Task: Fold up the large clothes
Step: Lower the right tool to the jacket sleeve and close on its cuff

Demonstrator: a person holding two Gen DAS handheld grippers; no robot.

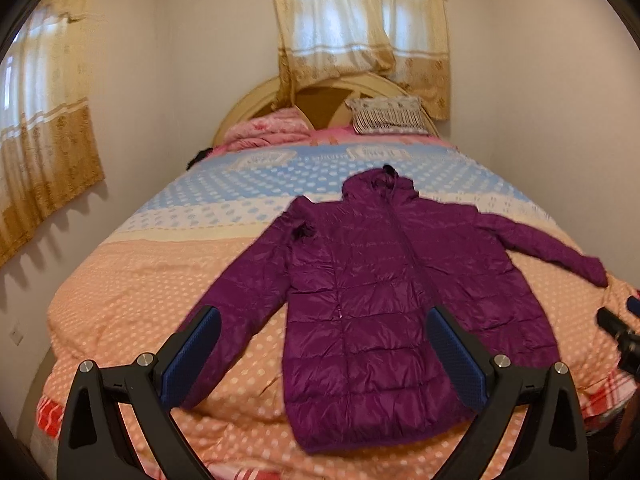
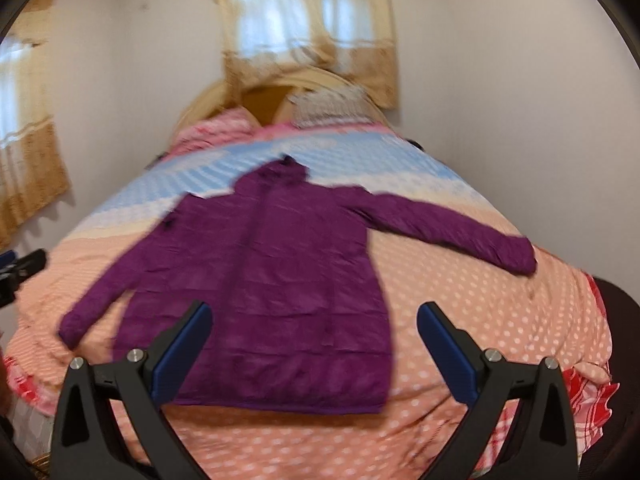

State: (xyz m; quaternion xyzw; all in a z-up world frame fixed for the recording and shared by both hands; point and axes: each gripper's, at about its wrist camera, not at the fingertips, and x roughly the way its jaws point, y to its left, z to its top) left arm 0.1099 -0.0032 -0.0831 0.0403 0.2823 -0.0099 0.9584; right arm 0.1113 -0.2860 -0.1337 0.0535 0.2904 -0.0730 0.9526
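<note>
A purple hooded puffer jacket lies flat and front up on the bed, hood toward the headboard, both sleeves spread out to the sides. It also shows in the right wrist view, blurred. My left gripper is open and empty, held above the jacket's lower left part. My right gripper is open and empty, held above the jacket's lower right hem. The right gripper also shows at the right edge of the left wrist view; the left gripper shows at the left edge of the right wrist view.
The bed has an orange, white and blue dotted cover. A patterned pillow and a pink folded quilt lie by the headboard. White walls stand close on both sides, with curtained windows behind and at left.
</note>
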